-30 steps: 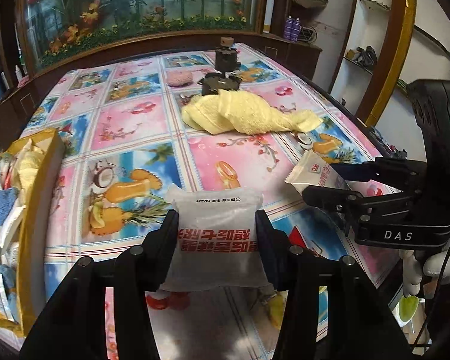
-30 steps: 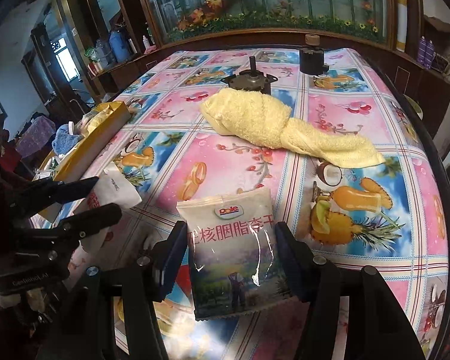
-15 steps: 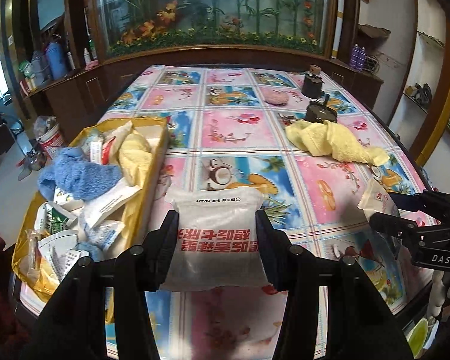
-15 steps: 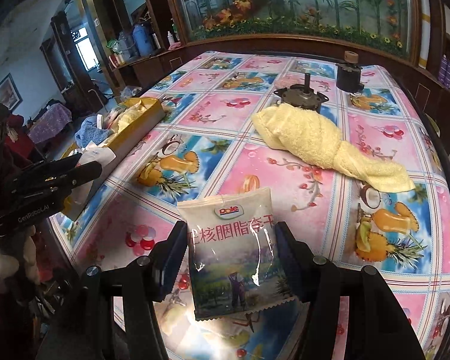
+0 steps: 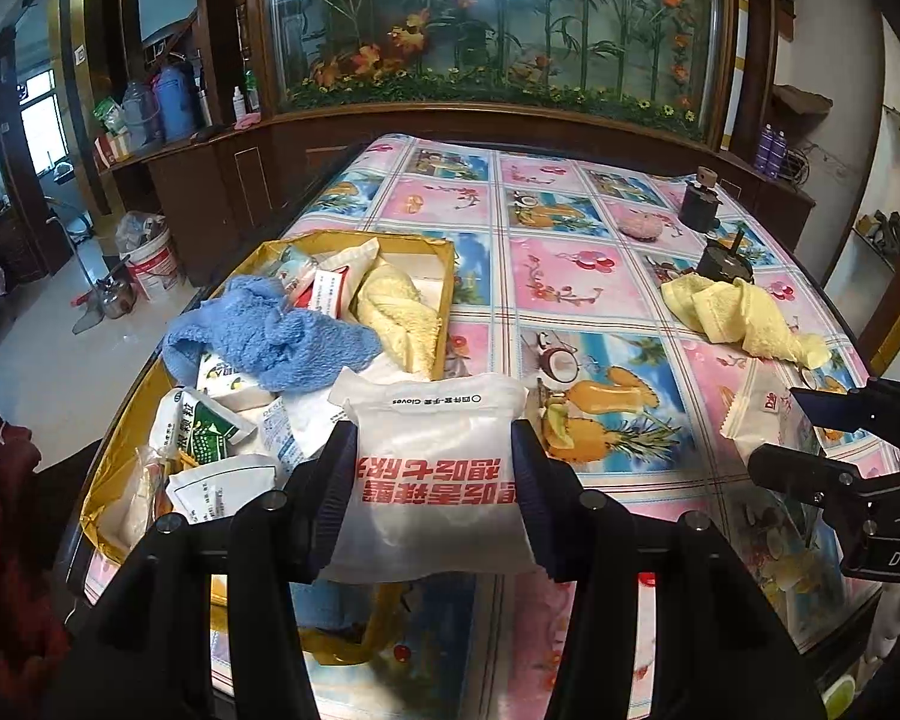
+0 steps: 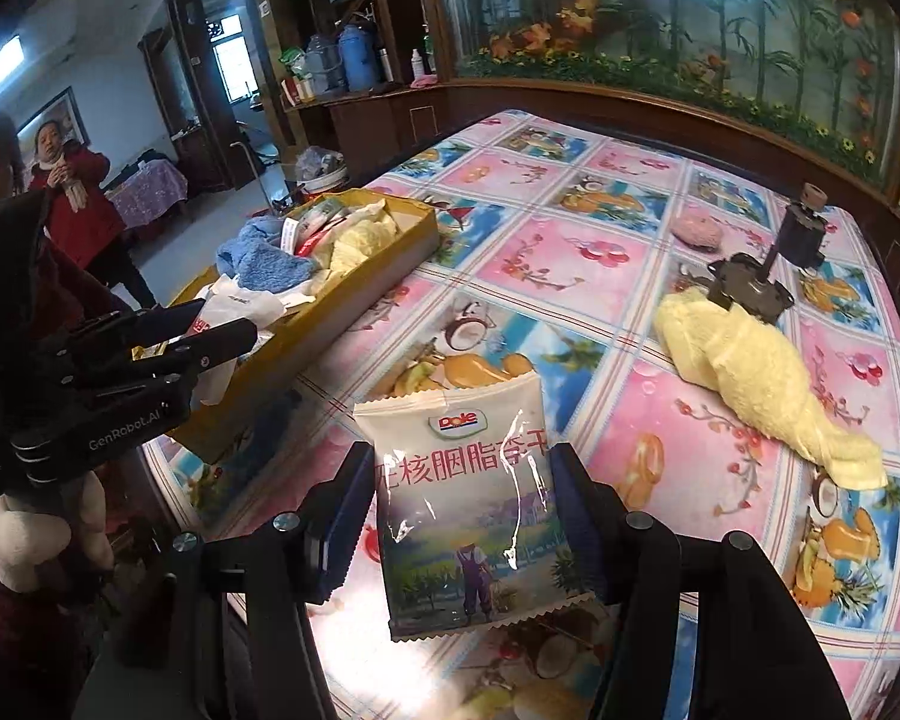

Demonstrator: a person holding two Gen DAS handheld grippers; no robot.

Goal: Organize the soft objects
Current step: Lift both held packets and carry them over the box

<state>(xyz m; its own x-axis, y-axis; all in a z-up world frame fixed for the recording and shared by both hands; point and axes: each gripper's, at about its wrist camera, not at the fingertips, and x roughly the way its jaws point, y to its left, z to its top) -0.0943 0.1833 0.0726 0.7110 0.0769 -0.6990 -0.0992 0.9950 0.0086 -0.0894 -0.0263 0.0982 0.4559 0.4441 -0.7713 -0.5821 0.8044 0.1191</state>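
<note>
The left gripper [image 5: 432, 480] has its fingers pinching a white packet [image 5: 435, 468] with red print, held in the air above the near end of the yellow box [image 5: 444, 276] that sits along the table's left edge. The right gripper [image 6: 465, 516] pinches a Dole snack pouch [image 6: 474, 504] above the table's near edge. The box is full: a blue towel [image 5: 270, 336], a yellow cloth [image 5: 399, 318] and several packets [image 5: 210, 438]. On the fruit-patterned tablecloth [image 5: 570, 276], toward the right edge, lies a loose yellow towel [image 6: 756, 372], touching a dark metal part [image 6: 750, 285]; a pink puff [image 6: 697, 233] and a dark cylinder [image 6: 804, 234] sit nearer the far right corner
</note>
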